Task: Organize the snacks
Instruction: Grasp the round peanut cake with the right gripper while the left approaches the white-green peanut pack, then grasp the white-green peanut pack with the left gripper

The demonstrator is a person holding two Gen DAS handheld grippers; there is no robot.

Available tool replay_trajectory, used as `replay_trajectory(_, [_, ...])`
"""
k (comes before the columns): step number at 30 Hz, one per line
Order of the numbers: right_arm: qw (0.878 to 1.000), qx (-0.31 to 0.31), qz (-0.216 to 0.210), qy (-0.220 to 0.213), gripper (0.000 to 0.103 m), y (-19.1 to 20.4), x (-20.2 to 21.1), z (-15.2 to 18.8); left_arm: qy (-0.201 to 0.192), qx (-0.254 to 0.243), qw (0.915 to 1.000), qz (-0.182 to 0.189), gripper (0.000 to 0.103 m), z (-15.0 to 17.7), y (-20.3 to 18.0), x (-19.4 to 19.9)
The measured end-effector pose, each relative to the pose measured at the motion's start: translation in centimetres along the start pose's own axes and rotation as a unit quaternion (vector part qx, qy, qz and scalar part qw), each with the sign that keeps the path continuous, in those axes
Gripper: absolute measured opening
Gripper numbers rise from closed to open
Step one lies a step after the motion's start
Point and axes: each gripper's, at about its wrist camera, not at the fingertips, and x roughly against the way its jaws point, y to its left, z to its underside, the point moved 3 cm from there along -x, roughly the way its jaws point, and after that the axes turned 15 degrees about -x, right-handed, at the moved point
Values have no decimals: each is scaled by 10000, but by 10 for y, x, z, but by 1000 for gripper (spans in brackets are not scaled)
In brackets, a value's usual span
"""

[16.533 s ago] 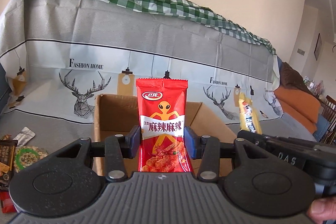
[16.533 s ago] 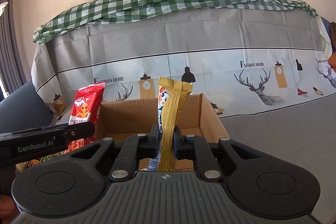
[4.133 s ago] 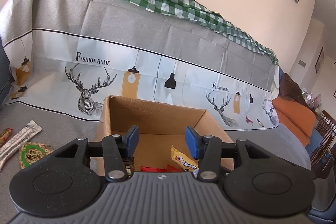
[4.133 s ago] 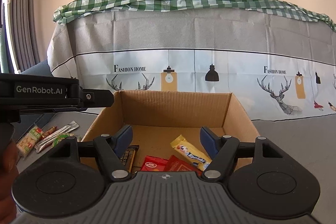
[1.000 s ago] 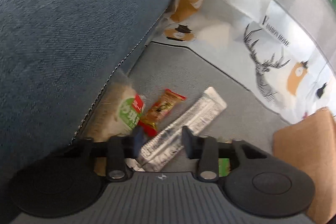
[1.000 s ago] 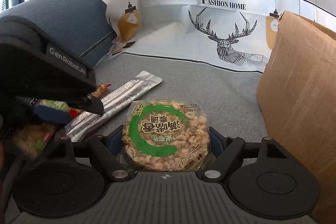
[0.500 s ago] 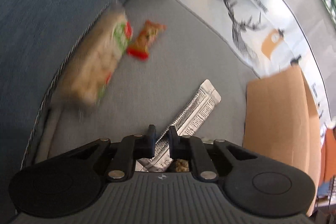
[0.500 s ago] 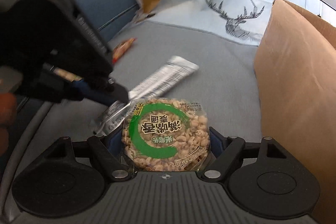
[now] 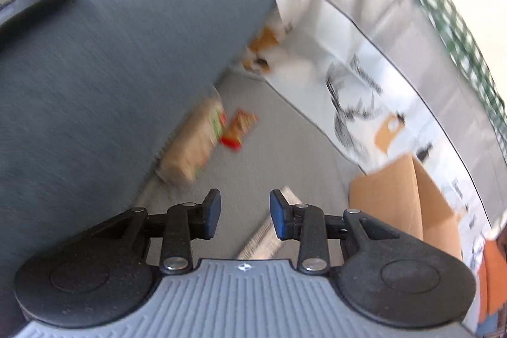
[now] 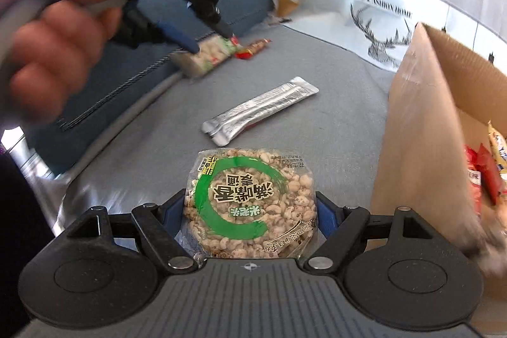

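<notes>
Gripping a round puffed-rice cake pack (image 10: 250, 201) between both blue pads, right hand-held gripper (image 10: 250, 211) clenched on the pack's sides, green ring and print facing up, raised over the grey sofa seat (image 10: 332, 78). Lying flat on the seat just beyond the pack, toward 12 o'clock: a long silver stick pack (image 10: 259, 110), slanted from 7 to 1 o'clock. Farther out at 11 o'clock, against the blue cushion (image 10: 202, 8): a blurred beige-and-green snack pack (image 10: 209, 56), with a small red-and-orange packet (image 10: 253, 48) just beside it. Standing at 3 o'clock: an open cardboard box (image 10: 421, 116), red and yellow wrappers visible inside. Hovering at 10 o'clock above the seat: left hand-held gripper (image 9: 244, 213), held in a hand (image 10: 54, 30), jaws opening, nothing between the pads, silver stick pack partly visible below its right pad in the left wrist view. Draped behind: a grey-and-white cover with deer print (image 10: 383, 18).
</notes>
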Motion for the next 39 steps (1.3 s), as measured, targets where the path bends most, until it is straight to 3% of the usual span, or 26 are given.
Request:
replay_trajectory(3, [9999, 117, -66, 74, 81, -2, 8, 7, -46, -38, 10000, -74, 36, -4, -1, -1])
replay_trajectory(6, [9998, 57, -190, -75, 81, -2, 10, 3, -128, -551, 9970, -524, 36, -8, -13, -1])
replay_trajectory(8, [9998, 65, -166, -52, 81, -2, 5, 5, -175, -1056, 9902, -895, 42, -10, -25, -7])
replay_trajectory(10, [9999, 72, -91, -13, 81, -2, -1, 6, -71, -1671, 9772, -1304, 47, -9, -38, -20])
replay_trajectory(12, [9999, -19, -103, -11, 81, -3, -7, 4, 167, -2384, 9548, -1765, 51, -4, -50, -40])
replay_trajectory(15, [9998, -146, -118, 56, 81, -4, -16, 1, 504, -3323, 9103, -2416, 54, 5, -63, -71])
replay_trajectory(19, [9994, -232, -177, 184, 81, -4, -26, -1, 790, -4043, 8619, -2956, 66, 14, -70, -101])
replay_trajectory(21, [9993, -222, -209, 220, 81, -3, -29, -1, 900, -4297, 8433, -3101, 78, 19, -72, -114])
replay_trajectory(23, [9992, -212, -224, 270, 81, -2, -31, 0, 850, -4445, 8298, -3265, 79, 18, -72, -121])
replay_trajectory(26, [9990, -221, -223, 330, 81, -4, -32, 1, 816, -4428, 8287, -3326, 76, 16, -70, -128])
replay_trajectory(28, [9989, -235, -217, 353, 81, -5, -33, 1, 854, -4426, 8264, -3374, 60, 15, -69, -131])
replay_trajectory(29, [9988, -242, -209, 358, 81, -4, -33, 1, 958, -4365, 8263, -3430, 41, 15, -65, -131])
replay_trajectory(33, [9989, -232, -202, 360, 81, -4, -34, 1, 974, -4255, 8368, -3306, 39, 13, -59, -127])
replay_trajectory(36, [9989, -214, -194, 359, 81, -3, -34, 1, 796, -3978, 8616, -3050, 39, 7, -58, -114])
replay_trajectory(38, [9990, -206, -188, 352, 81, -3, -35, 1, 608, -3628, 8906, -2673, 39, 2, -59, -99])
replay_trajectory(39, [9990, -203, -187, 346, 81, -3, -35, 1, 551, -3342, 9109, -2356, 39, 1, -58, -90])
